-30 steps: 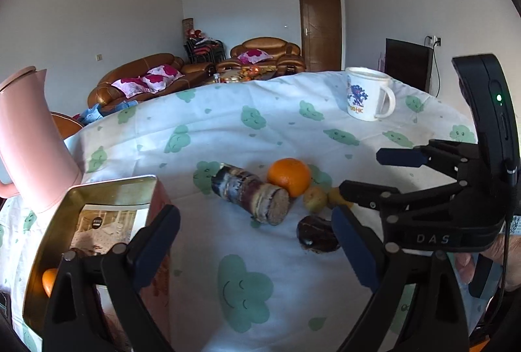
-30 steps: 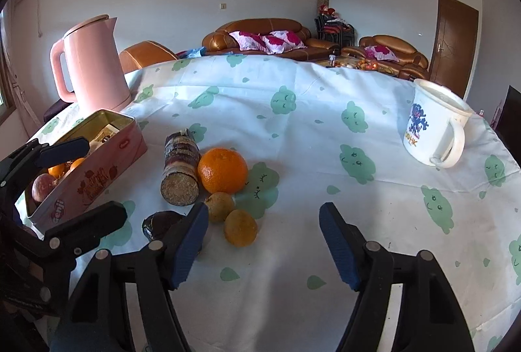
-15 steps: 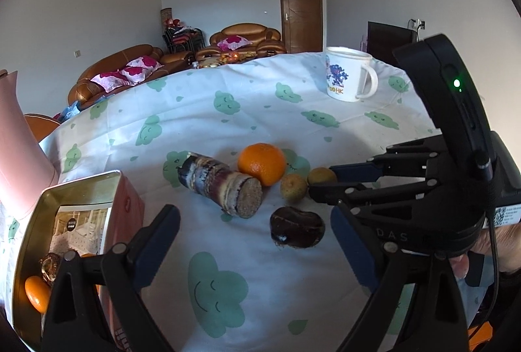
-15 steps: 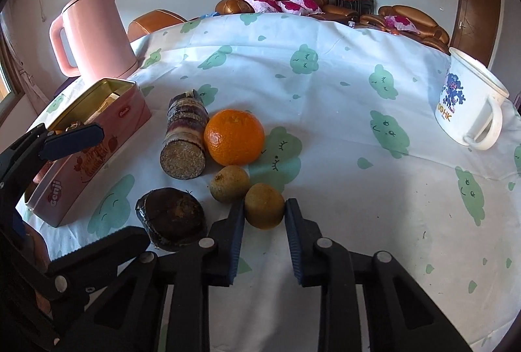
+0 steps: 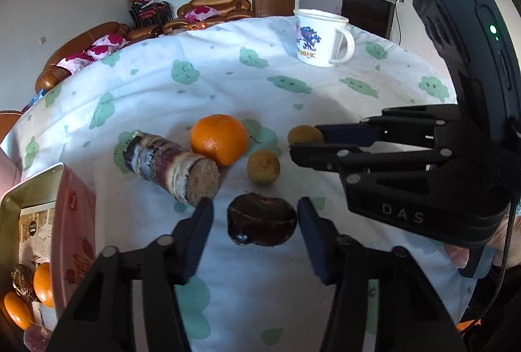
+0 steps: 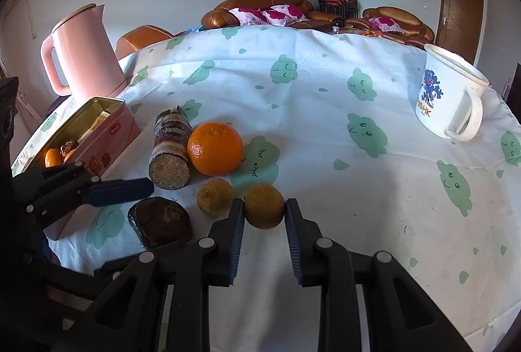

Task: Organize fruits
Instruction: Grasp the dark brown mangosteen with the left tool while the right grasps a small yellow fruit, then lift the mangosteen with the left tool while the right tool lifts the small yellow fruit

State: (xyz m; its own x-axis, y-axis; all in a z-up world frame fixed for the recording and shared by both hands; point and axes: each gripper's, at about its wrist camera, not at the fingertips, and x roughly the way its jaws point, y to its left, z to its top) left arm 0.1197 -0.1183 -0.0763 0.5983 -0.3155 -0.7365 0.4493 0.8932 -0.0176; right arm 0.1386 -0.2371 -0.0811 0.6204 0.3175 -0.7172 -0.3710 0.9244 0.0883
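A dark brown round fruit (image 5: 262,218) lies on the cloud-print tablecloth between the fingers of my left gripper (image 5: 255,210). The jaws are closing; the right pad is at the fruit's edge and a strip of cloth shows at the left pad. My right gripper (image 6: 264,205) is shut on a small yellow-brown fruit (image 6: 263,208) that rests on the cloth. Beside it lie a second small fruit (image 6: 215,196), a large orange (image 6: 215,148) and a cut piece of sugarcane (image 6: 171,150). A pink open tin (image 6: 110,130) at the left holds oranges and other fruit.
A pink kettle (image 6: 81,52) stands behind the tin at the far left. A white mug (image 6: 446,98) sits at the right rear of the table. Bare cloth spreads between the fruit and the mug. Sofas and a door lie beyond the table.
My left gripper came down over the dark brown fruit and its wide jaws narrowed around it. My right gripper shut on the small yellow-brown fruit and has stayed there.
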